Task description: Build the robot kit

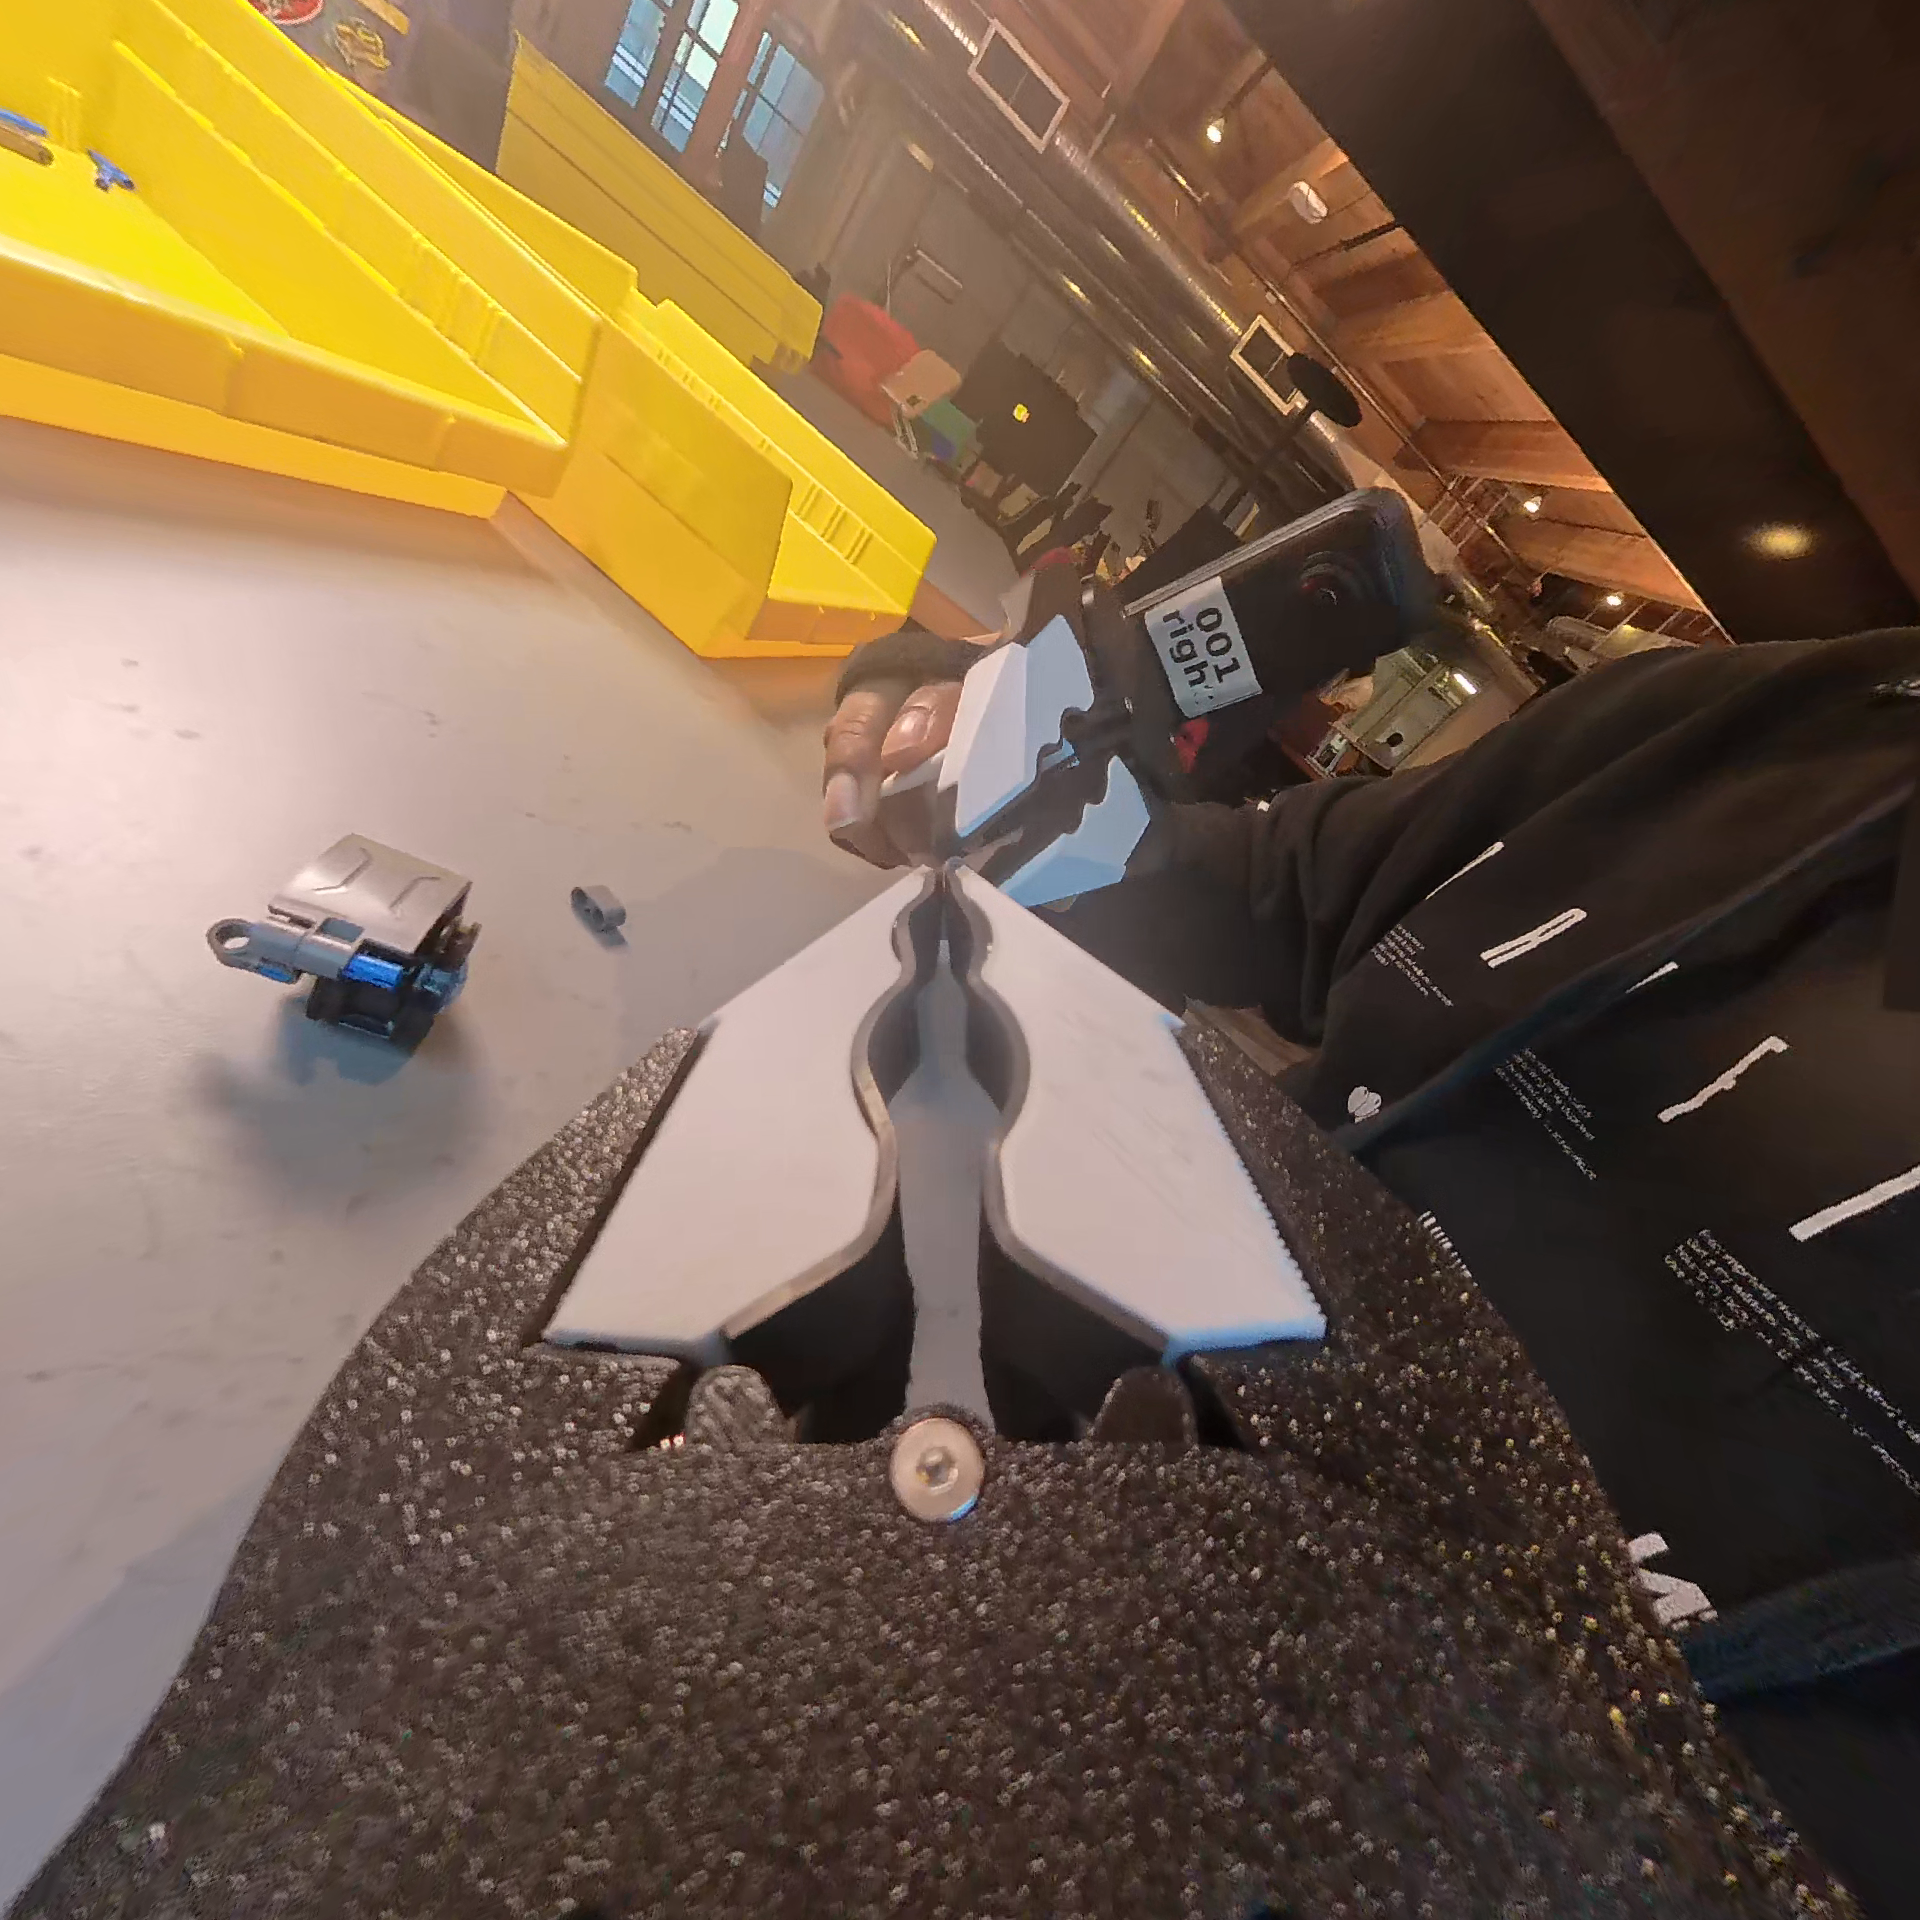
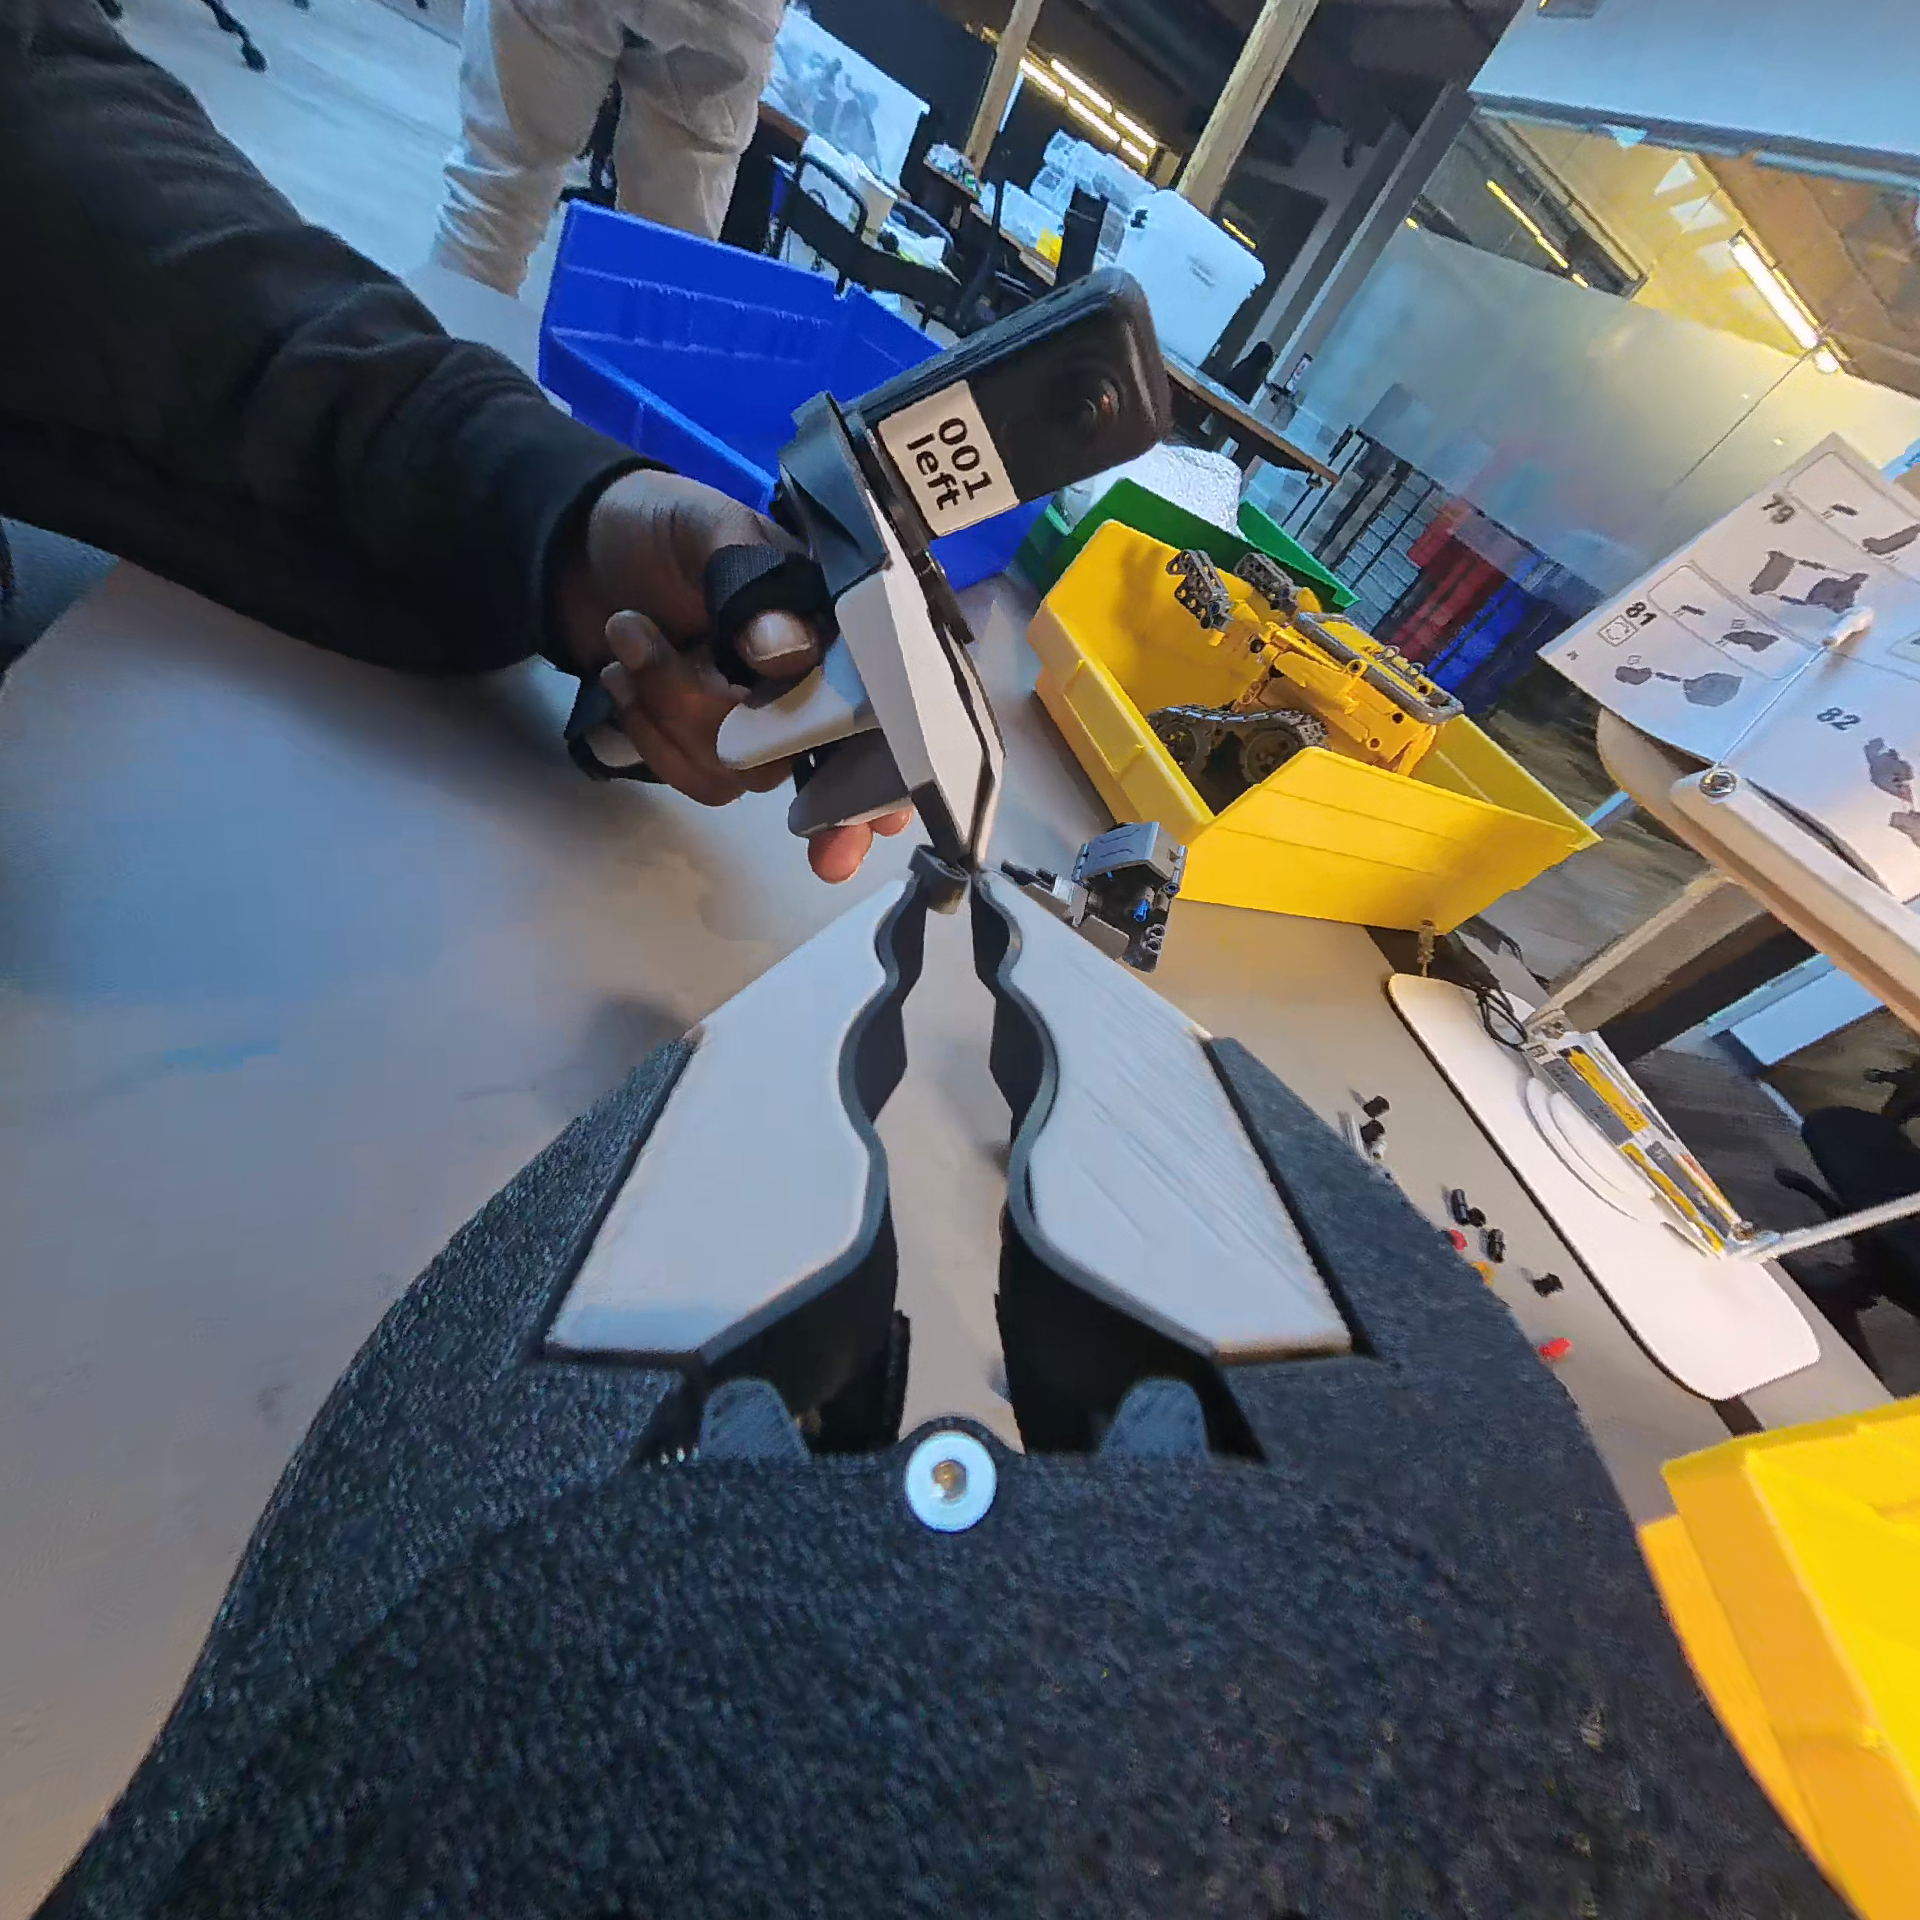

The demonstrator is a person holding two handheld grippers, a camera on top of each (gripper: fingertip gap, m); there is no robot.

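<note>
My right gripper [image 2: 948, 888] is shut on a small dark grey ring-like piece [image 2: 935, 871] and holds it above the grey table [image 2: 312, 935]. My left gripper [image 1: 940, 883] is shut. In the right wrist view it [image 2: 966, 844] comes down from above, and its tips touch that piece. In the left wrist view my right gripper [image 1: 964, 854] meets my left tips head-on; the piece is hidden there. A grey and blue brick assembly [image 1: 353, 940] lies on the table, also in the right wrist view [image 2: 1127, 883]. A small loose grey connector [image 1: 597, 907] lies beside it.
Yellow bins [image 1: 416, 364] stand at the table's far side. A yellow bin [image 2: 1351, 831] holds a yellow tracked model [image 2: 1299, 675]. A blue bin [image 2: 707, 343] stands behind it, an instruction booklet [image 2: 1787, 623] on a stand is to the right, and small loose parts [image 2: 1475, 1226] are scattered nearby. Left and right tips are no more than a few centimetres apart. About 12 cm separates my right fingertips from the small loose grey connector [image 1: 597, 907].
</note>
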